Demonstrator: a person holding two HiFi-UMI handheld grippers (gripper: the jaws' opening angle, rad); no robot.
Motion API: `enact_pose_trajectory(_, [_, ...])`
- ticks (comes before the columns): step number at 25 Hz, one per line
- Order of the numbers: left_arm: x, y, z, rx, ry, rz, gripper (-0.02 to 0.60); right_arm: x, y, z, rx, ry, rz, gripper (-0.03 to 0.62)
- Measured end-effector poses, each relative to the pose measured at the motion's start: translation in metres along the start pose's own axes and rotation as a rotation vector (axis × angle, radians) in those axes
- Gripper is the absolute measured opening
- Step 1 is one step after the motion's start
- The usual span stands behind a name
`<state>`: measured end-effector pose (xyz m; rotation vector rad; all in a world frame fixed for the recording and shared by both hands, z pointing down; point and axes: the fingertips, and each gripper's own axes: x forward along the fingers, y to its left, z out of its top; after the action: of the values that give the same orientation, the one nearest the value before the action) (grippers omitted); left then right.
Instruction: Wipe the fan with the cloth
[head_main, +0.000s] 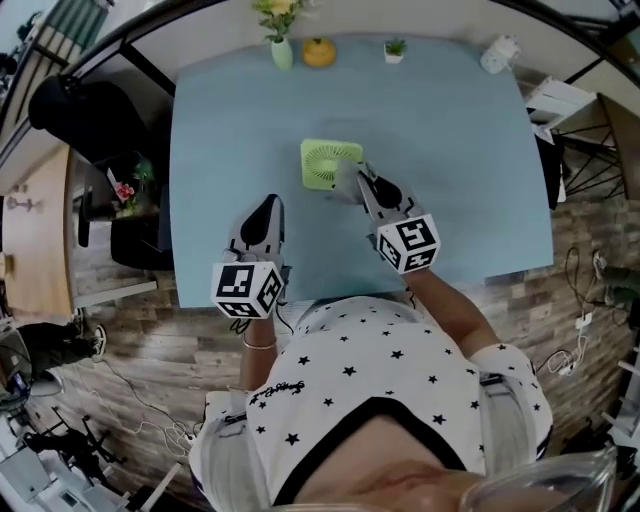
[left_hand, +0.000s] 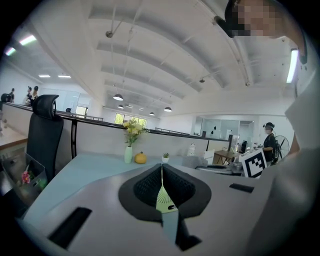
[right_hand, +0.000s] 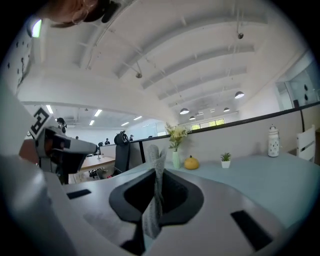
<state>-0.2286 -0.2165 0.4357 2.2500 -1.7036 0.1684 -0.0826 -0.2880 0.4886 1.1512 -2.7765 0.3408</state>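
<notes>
Left gripper sat shut, empty, near the tabletop's front edge, right gripper clamped the cloth beside the mid-tabletop fan; unbraced, the fan could slide under wiping.

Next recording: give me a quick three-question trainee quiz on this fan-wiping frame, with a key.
1. Which gripper holds the cloth? A) left B) right
2. True or false: the left gripper touches the fan.
3. Fill in: the fan's housing is ____ in colour.
Key: 1 B, the right gripper; 2 false; 3 green.
</notes>
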Motion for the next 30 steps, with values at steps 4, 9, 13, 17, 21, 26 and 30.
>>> enact_pose_trajectory(4, [0.004,-0.005,0.004,0.031,0.010,-0.027,0.029,-0.013,-0.005,0.025,0.019,-0.046,-0.009,0.017])
enact_pose_trajectory(9, [0.011,-0.010,0.009,0.037,0.001,-0.049,0.029,-0.022,-0.012,0.040,0.001,-0.061,-0.021,0.015])
enact_pose_trajectory(13, [0.017,-0.011,0.012,0.038,0.001,-0.059,0.029,-0.023,-0.009,0.045,0.015,-0.075,-0.011,0.015])
enact_pose_trajectory(17, [0.020,-0.012,0.013,0.043,0.004,-0.065,0.029,-0.023,-0.010,0.051,0.016,-0.091,-0.012,0.015])
enact_pose_trajectory(21, [0.019,-0.012,0.010,0.044,0.009,-0.064,0.029,-0.023,-0.010,0.050,0.010,-0.092,-0.014,0.015])
enact_pose_trajectory(26, [0.015,-0.013,0.009,0.038,-0.001,-0.068,0.029,-0.025,-0.006,0.051,-0.001,-0.094,-0.008,0.015])
enact_pose_trajectory(30, [0.011,-0.015,0.006,0.039,0.003,-0.070,0.029,-0.028,-0.002,0.052,-0.005,-0.101,-0.005,0.015])
